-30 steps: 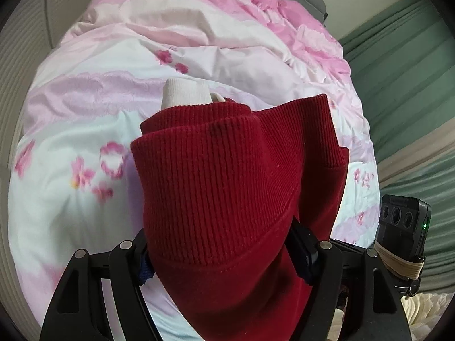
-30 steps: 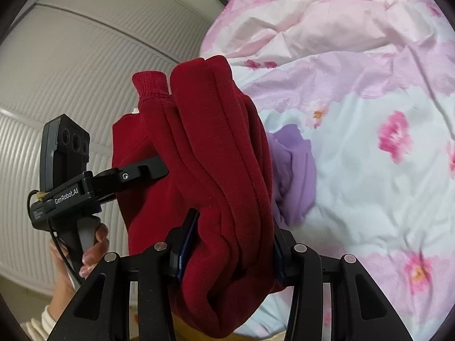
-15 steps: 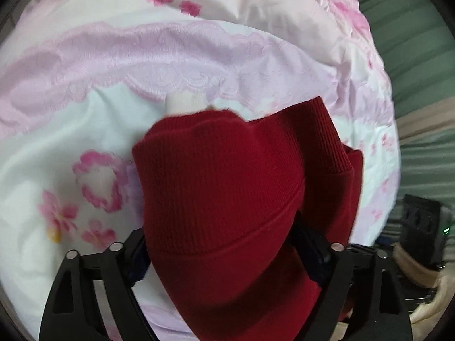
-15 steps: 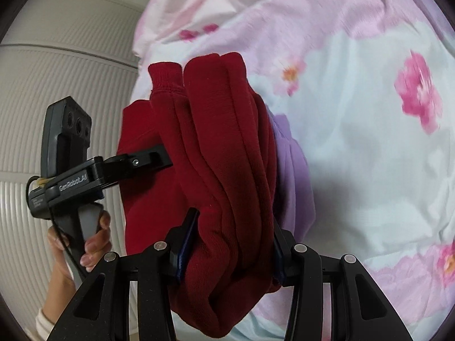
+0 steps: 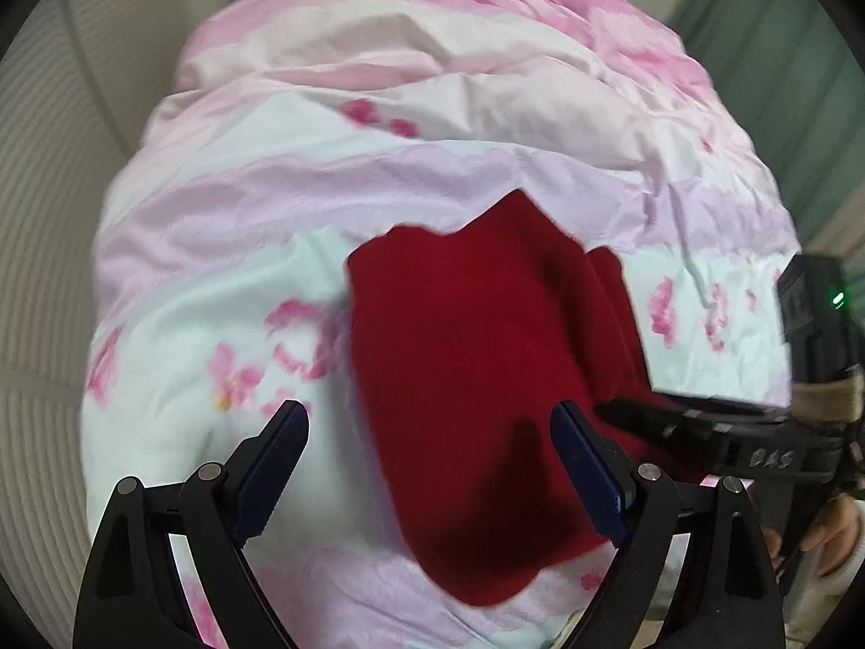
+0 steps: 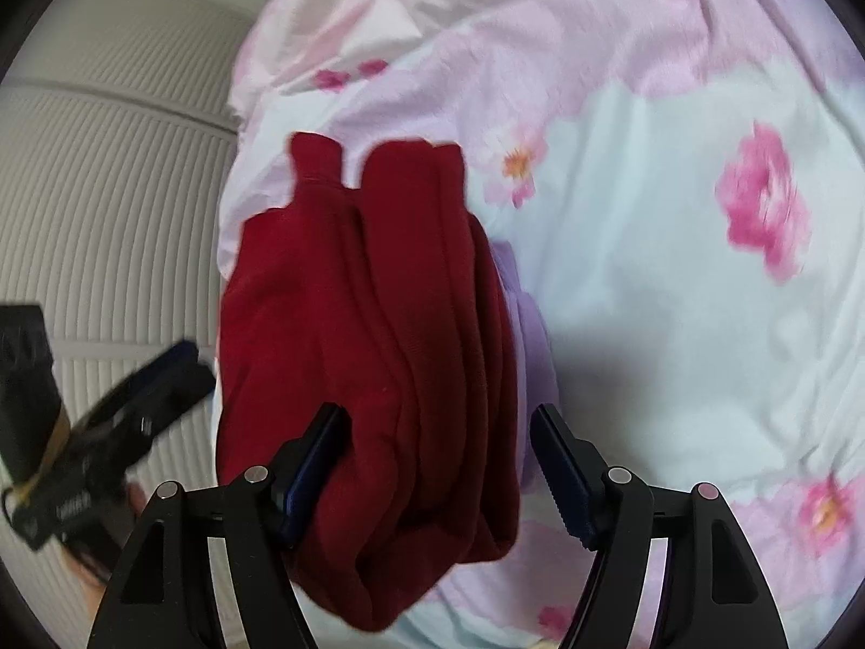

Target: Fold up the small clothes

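Note:
A folded dark red knit garment (image 5: 476,357) lies on the pink floral bedspread (image 5: 216,249). My left gripper (image 5: 430,465) is open, its blue pads on either side of the garment's near end, with a clear gap on the left. In the right wrist view the same garment (image 6: 367,346) lies bunched in folds between the jaws of my right gripper (image 6: 438,465), which is open; the left pad touches the cloth and the right pad stands apart. The right gripper also shows in the left wrist view (image 5: 703,422), at the garment's right edge.
A lilac cloth (image 6: 532,335) lies under the garment's right side. A ribbed white wall panel (image 6: 108,205) runs along the bed's left edge. Green curtains (image 5: 767,54) hang at the right. The left gripper shows blurred at lower left in the right wrist view (image 6: 108,422).
Both grippers have opened and let go of the red garment, which was held up and now lies on the bed. The left gripper has drawn back to the left.

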Available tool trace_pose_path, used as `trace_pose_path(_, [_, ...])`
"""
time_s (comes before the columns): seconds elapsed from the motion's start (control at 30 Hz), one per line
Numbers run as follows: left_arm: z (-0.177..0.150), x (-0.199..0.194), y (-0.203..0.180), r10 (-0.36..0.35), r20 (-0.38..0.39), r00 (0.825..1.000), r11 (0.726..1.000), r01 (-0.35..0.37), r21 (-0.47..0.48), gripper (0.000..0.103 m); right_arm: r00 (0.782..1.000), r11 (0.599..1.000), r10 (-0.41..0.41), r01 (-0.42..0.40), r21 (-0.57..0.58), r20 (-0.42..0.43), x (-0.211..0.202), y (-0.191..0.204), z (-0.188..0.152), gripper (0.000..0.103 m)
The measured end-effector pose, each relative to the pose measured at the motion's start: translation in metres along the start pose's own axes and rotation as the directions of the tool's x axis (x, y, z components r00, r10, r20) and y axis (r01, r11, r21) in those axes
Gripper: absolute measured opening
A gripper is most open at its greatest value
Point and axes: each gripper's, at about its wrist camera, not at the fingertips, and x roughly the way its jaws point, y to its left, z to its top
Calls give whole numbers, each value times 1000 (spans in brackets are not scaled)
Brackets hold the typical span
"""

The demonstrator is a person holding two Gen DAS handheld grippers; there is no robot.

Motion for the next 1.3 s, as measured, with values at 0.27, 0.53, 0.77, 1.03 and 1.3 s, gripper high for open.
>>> trace_pose_path(0.27, [-26, -18, -5, 34, 75, 997, 991, -24, -133, 92, 1000, 997, -10, 13, -75, 29, -16, 9, 3, 77])
trace_pose_path(0.53, [-43, -62, -40, 135, 172, 976, 986, -116, -120, 92, 989, 984, -18, 43, -175, 146, -62, 14, -9, 80])
trace_pose_path(0.77, [-50, -80, -58, 159, 200, 967, 984, -139, -109, 92, 982, 983, -26, 59, -173, 189, -100, 4, -27, 81])
trace_pose_path(1.03, [-62, -95, -63, 186, 215, 959, 979, -164, -119, 92, 984, 983, -4, 37, -181, 180, -117, 0, -41, 81])
trace_pose_path(1.3, [-98, -128, -129, 276, 226, 934, 960, -257, -109, 94, 961, 950, -80, 154, -270, 266, -160, -6, -70, 81])
